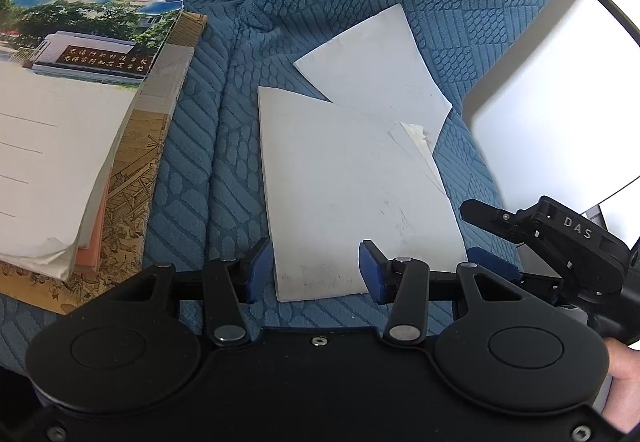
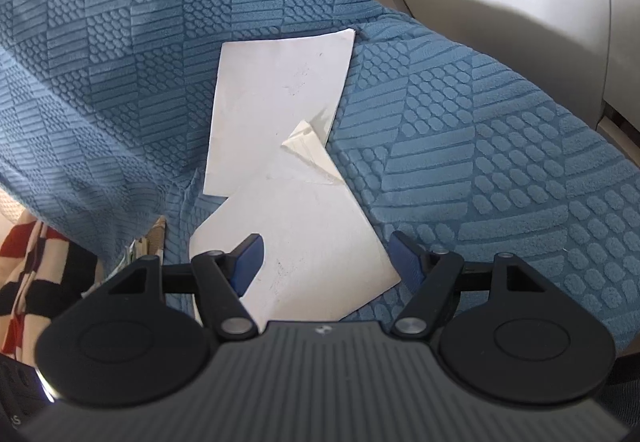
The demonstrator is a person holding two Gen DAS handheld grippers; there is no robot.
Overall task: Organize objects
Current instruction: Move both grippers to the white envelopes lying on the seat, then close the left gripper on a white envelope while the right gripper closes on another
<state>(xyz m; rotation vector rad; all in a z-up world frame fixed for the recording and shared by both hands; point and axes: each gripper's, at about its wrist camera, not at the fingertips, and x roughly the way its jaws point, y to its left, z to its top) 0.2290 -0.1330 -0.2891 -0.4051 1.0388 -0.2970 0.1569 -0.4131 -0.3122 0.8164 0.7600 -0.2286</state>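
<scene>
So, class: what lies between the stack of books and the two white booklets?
Only bare blue textured cover. The left wrist view shows nothing between the stack of books and the white booklets.

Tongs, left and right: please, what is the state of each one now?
Left tongs: open, both pads apart over the near white booklet, no grip.
Right tongs: open wide over the same booklet, holding nothing.

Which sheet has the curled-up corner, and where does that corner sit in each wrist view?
Left wrist: curled corner right of centre, on the near white sheet where the far sheet overlaps.
Right wrist: curled corner at centre, above the near sheet.
Shared landmark: the blue textured cover.
</scene>
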